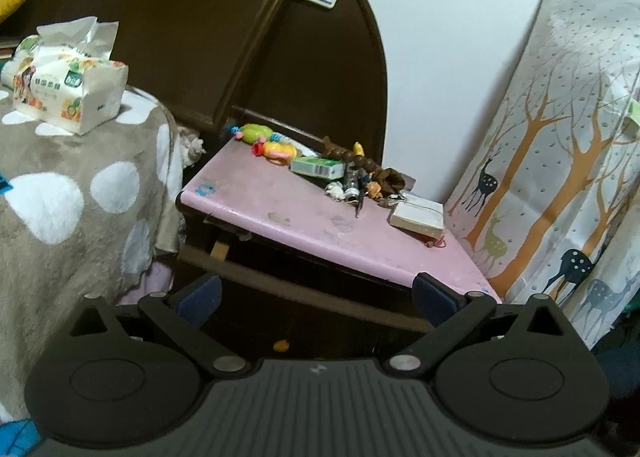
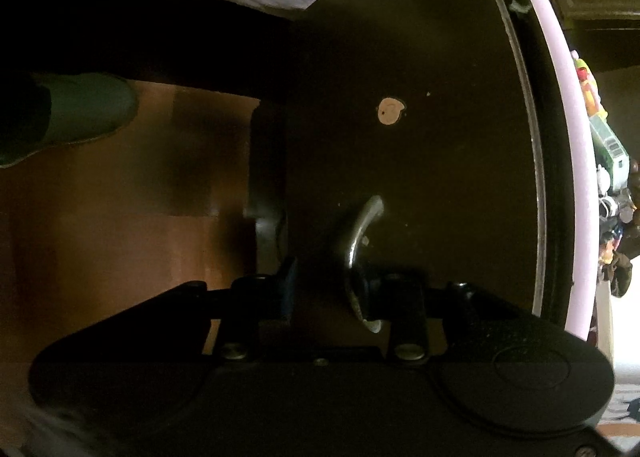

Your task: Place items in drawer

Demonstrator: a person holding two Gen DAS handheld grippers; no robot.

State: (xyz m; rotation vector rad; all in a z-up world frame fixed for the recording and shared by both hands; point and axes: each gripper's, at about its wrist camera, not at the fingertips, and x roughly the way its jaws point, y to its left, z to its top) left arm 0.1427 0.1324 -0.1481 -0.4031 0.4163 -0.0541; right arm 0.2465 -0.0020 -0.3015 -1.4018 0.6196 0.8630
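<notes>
The right gripper [image 2: 328,289] is turned on its side against the dark drawer front [image 2: 420,137]. Its jaws are closed about the curved metal handle [image 2: 358,241], which runs between the two pads; in the dim light I cannot tell how hard they press. Just beyond the tips, on the same dark panel, sits one small pale round spot [image 2: 390,111]. Off the left jaw lies brown floor [image 2: 120,197]; off the right jaw runs the pink edge [image 2: 560,97] of the tabletop.

The left gripper [image 1: 316,293] hangs with its jaws wide apart, two blue pads, nothing between them. Straight ahead, between the jaws, is the dark nightstand [image 1: 280,297], its drawer slot a black gap under the pink top [image 1: 280,201]. That top is smooth, scuffed and slightly stained. Further on, at its back edge, lies a loose heap: a flat white box [image 1: 418,215] nearest, off the right jaw, then keys and small trinkets [image 1: 360,187], a green-and-white carton [image 1: 318,167], a string of brown beads [image 1: 348,155], and two plastic toys [image 1: 264,141], yellow and green. Nothing stands between the jaws and the heap.

Left of the jaws, a fluffy grey blanket [image 1: 80,185] with white dots carries one soft tissue pack [image 1: 68,89]. Right, a plastic curtain [image 1: 560,137] printed with trees and deer hangs beside the table. Behind all stands a dark wooden headboard [image 1: 200,37].
</notes>
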